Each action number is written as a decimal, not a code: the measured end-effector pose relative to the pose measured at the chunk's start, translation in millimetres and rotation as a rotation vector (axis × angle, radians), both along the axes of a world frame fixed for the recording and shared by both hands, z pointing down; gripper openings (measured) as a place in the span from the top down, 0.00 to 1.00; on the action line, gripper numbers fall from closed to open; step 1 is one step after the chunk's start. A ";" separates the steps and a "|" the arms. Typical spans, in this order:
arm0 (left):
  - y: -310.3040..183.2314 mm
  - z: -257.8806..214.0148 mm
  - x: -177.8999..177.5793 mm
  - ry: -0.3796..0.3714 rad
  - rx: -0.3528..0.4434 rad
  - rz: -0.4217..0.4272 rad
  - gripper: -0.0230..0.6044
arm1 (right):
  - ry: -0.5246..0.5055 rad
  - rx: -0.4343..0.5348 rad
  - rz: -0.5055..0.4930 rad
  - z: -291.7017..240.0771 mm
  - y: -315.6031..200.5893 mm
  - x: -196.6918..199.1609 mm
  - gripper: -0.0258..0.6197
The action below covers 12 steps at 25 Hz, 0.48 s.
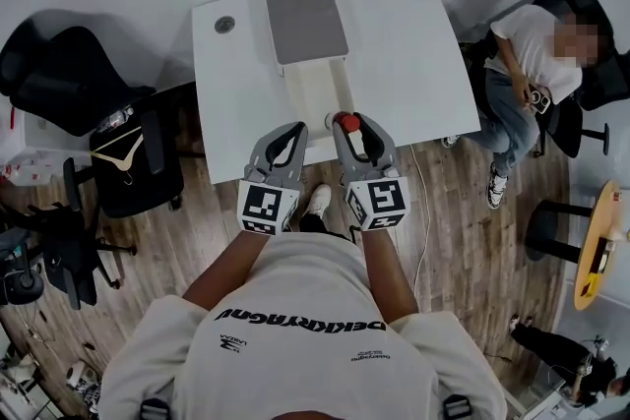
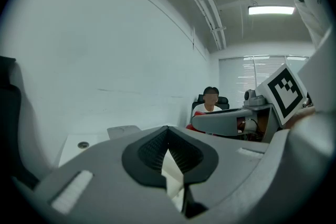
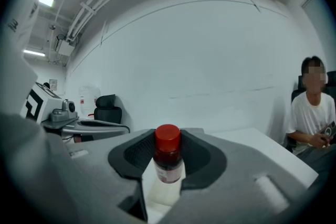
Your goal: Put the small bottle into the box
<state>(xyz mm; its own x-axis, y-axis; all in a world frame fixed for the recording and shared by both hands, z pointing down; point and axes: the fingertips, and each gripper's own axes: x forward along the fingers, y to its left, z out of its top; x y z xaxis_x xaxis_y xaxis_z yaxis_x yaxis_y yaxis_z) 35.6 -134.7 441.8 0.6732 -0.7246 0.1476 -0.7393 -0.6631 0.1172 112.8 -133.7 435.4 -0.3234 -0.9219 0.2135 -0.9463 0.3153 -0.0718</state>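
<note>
Right gripper (image 1: 353,126) clamped on small bottle (image 3: 168,157), red cap up; left gripper (image 2: 168,132) closed, empty. Both at near end of box (image 1: 317,91) on desk (image 1: 413,54).

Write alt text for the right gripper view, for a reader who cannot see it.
The right gripper holds a small bottle with a red cap upright between its jaws, with a white table beyond. Behind is a plain white wall; a person in a white shirt sits at the far right.
</note>
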 end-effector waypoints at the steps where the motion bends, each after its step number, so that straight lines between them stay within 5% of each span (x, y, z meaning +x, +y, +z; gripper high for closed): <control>1: -2.8 2.2 2.9 -0.003 -0.003 -0.002 0.95 | 0.001 -0.003 -0.005 2.3 -3.1 2.0 0.74; 12: -34.4 16.5 26.4 0.004 -0.050 -0.018 0.95 | -0.017 -0.030 -0.053 23.8 -37.9 17.1 0.74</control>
<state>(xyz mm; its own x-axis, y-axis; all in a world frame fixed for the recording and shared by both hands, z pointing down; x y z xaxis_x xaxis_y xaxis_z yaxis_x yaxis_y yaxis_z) 62.0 -169.1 458.3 0.6606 -0.7285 0.1813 -0.7507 -0.6426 0.1531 129.9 -171.7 459.2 -0.3755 -0.8966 0.2349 -0.9268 0.3626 -0.0976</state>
